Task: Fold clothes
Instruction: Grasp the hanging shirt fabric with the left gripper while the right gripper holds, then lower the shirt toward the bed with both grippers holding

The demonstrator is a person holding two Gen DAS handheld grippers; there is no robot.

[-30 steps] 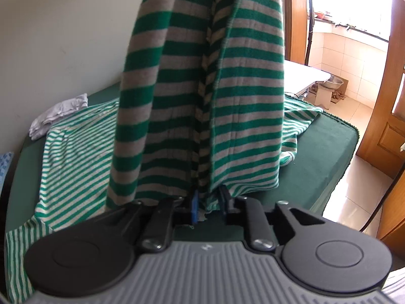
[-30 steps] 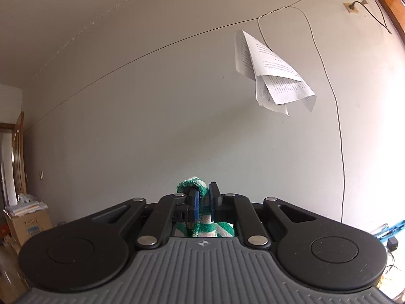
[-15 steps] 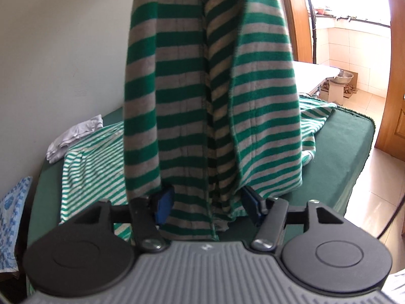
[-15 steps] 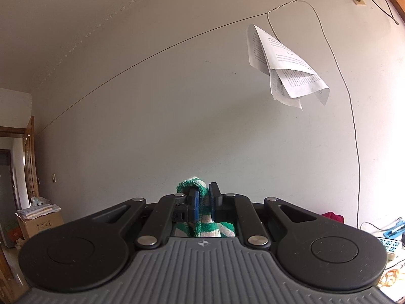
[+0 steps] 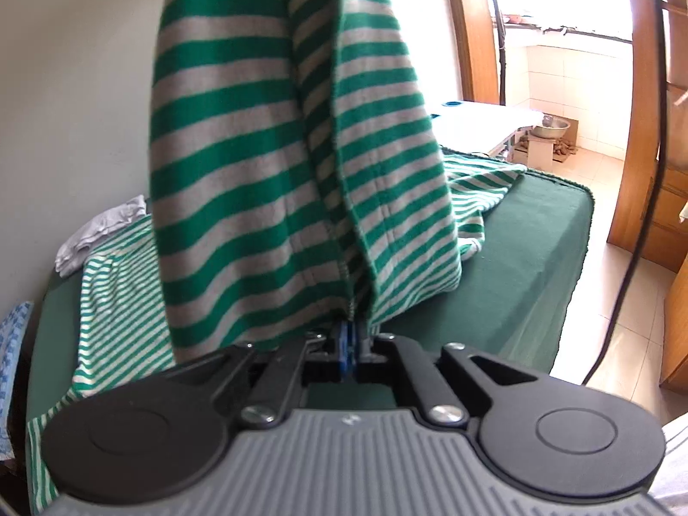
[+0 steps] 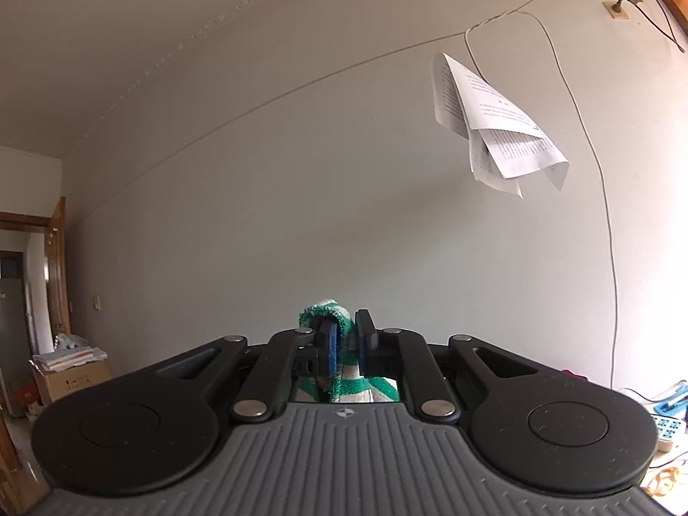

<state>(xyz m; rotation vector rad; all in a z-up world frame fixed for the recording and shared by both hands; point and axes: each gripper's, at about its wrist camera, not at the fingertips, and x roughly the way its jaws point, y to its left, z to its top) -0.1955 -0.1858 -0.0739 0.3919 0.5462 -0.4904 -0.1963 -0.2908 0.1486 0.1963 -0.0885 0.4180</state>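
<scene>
A green-and-grey striped garment (image 5: 258, 150) hangs down in front of the left wrist camera, filling the middle of the view. My left gripper (image 5: 350, 339) is shut on its lower seam edge. More of the striped cloth (image 5: 116, 301) lies spread on the green-covered bed (image 5: 516, 258) behind. In the right wrist view, my right gripper (image 6: 346, 344) points at a bare wall and is shut on a bunched fold of the same striped garment (image 6: 327, 314), which pokes up between the fingers.
A white cloth (image 5: 99, 232) lies at the bed's far left by the wall, and a blue patterned cloth (image 5: 13, 344) shows at the left edge. Wooden door frames (image 5: 640, 129) and a tiled floor lie right. Papers (image 6: 494, 129) hang on the wall; a cardboard box (image 6: 69, 378) stands left.
My left gripper was shut on the hem, opened wide half a second ago, and is now shut again on the seam edge. The right gripper kept its hold and tilted slightly.
</scene>
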